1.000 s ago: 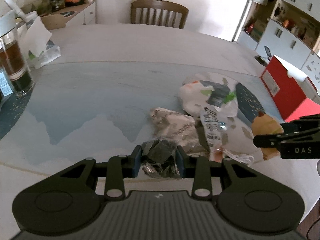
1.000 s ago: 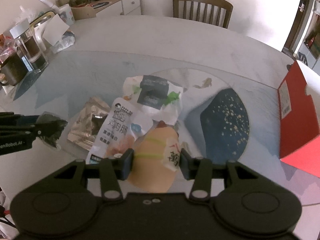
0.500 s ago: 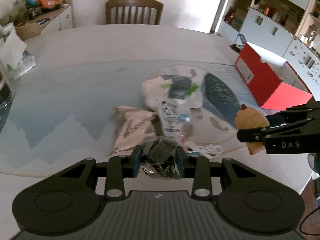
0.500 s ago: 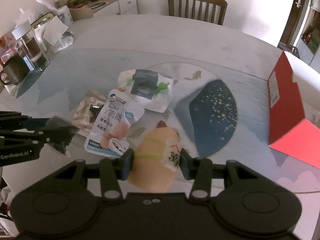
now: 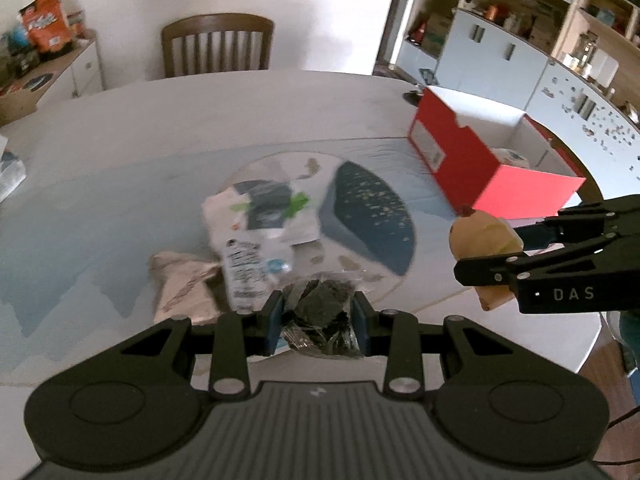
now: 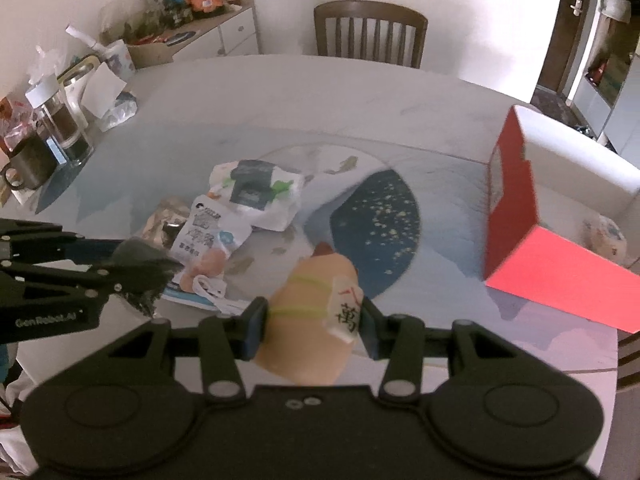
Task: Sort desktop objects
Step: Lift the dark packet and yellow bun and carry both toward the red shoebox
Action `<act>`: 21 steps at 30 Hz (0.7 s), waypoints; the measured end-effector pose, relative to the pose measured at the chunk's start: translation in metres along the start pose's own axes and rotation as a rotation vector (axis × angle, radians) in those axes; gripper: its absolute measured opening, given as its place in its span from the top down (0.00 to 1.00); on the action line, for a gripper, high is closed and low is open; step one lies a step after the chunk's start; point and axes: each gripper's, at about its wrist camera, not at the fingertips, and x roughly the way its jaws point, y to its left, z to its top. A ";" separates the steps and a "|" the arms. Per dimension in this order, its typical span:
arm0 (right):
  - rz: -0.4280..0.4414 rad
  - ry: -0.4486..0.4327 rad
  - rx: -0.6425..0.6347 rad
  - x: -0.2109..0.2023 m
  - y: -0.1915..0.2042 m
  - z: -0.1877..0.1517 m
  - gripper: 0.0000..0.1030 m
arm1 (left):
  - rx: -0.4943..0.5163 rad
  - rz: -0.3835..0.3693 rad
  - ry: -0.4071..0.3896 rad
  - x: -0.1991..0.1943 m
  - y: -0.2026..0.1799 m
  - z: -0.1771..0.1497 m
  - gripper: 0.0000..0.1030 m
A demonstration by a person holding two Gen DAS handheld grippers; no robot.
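Left gripper fingers clamp a crinkly dark foil packet; right gripper fingers clamp a tan plush toy. Carry both toward the open red cardboard box at two o'clock, clearing its rim before releasing.

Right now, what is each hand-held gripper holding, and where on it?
The left hand-held gripper pinches a dark crinkled packet across its sides. The right hand-held gripper clamps a tan plush toy across its lower body.
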 end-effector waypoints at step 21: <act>-0.047 -0.054 0.052 -0.034 -0.099 -0.012 0.54 | 0.125 -0.056 -0.010 0.035 -0.108 0.045 0.67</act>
